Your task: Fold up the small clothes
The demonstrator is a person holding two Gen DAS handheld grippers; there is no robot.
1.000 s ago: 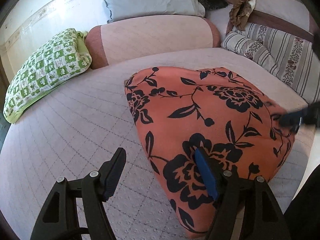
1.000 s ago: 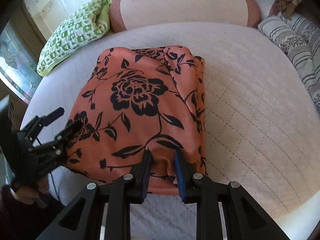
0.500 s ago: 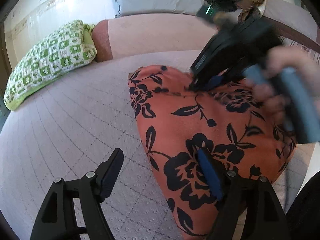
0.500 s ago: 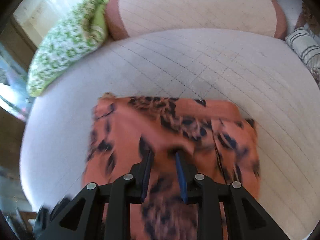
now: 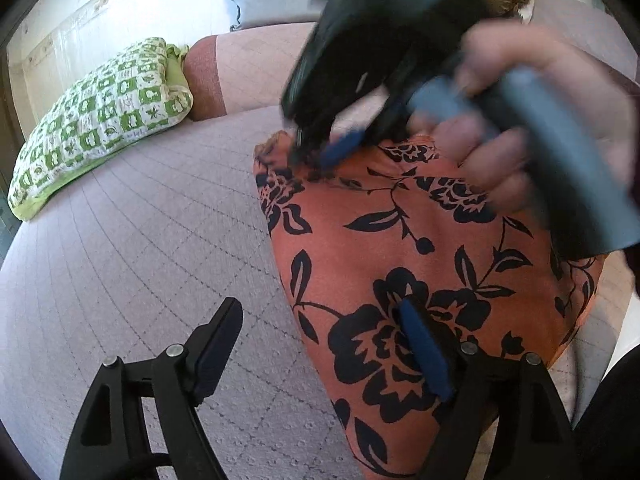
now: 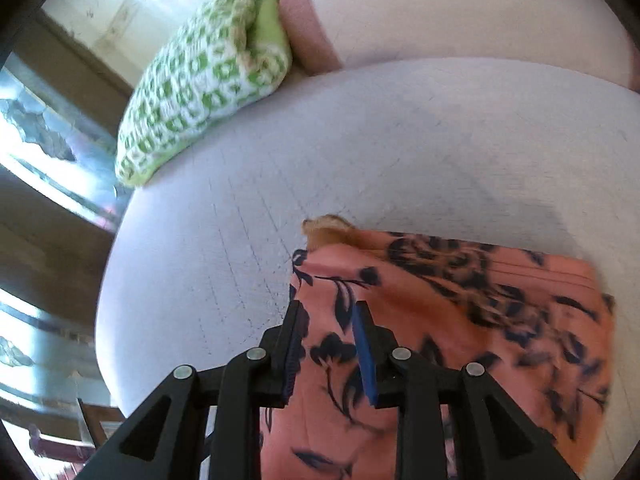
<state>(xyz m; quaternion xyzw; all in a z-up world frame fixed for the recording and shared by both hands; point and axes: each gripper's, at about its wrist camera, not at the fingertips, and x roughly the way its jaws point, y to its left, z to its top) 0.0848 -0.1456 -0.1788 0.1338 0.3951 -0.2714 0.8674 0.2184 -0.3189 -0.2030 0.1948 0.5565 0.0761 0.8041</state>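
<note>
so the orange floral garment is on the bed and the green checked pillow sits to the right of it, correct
Not quite: the green checked pillow sits to the left of the orange floral garment, not the right. The left wrist view shows it, and the right wrist view agrees. The garment does lie on the bed.

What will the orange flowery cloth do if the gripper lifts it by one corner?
The orange cloth with black flowers would probably droop and hang, not stay flat: it lies soft, with a fold at its far edge. It looks thin and light. It may slide easily on the pale quilted bed cover, so the folded layers could come apart.
</note>
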